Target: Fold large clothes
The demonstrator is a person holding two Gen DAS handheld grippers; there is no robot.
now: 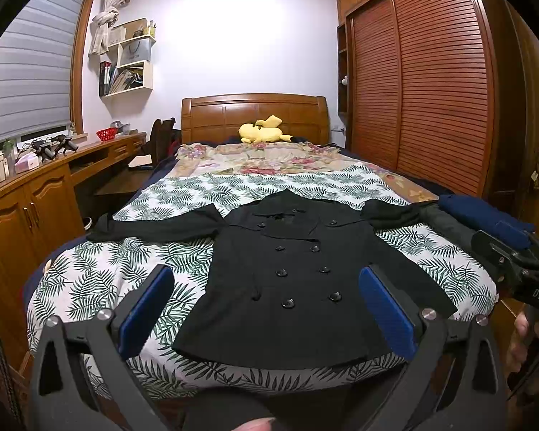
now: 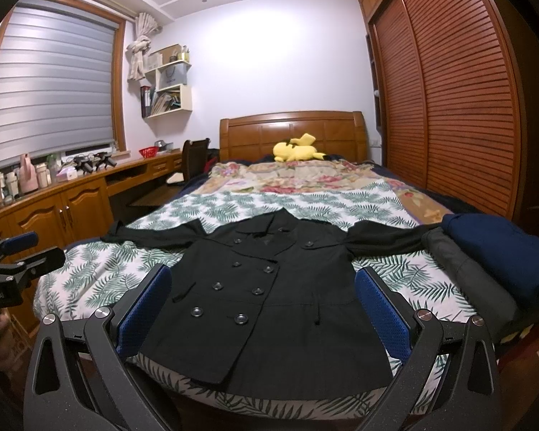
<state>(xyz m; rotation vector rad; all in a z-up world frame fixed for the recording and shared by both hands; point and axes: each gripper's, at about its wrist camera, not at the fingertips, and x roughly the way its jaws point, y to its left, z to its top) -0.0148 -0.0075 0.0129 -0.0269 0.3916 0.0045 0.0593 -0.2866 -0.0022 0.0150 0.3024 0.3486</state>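
Note:
A black double-breasted coat (image 1: 287,280) (image 2: 266,298) lies flat and face up on the leaf-print sheet (image 1: 100,280) (image 2: 100,280) at the foot of the bed, both sleeves spread out sideways. My left gripper (image 1: 266,305) hovers open above the coat's hem, nothing between its blue pads (image 1: 143,319). My right gripper (image 2: 262,305) is open too, over the hem, and holds nothing. Each gripper shows at the edge of the other's view: the right one (image 1: 514,262), the left one (image 2: 21,255).
Folded navy (image 2: 499,248) and grey (image 2: 463,273) clothes lie stacked on the bed's right edge, against the coat's right sleeve. A yellow plush toy (image 1: 262,131) sits by the headboard. A wooden desk (image 1: 36,186) runs along the left, a louvred wardrobe (image 1: 431,82) on the right.

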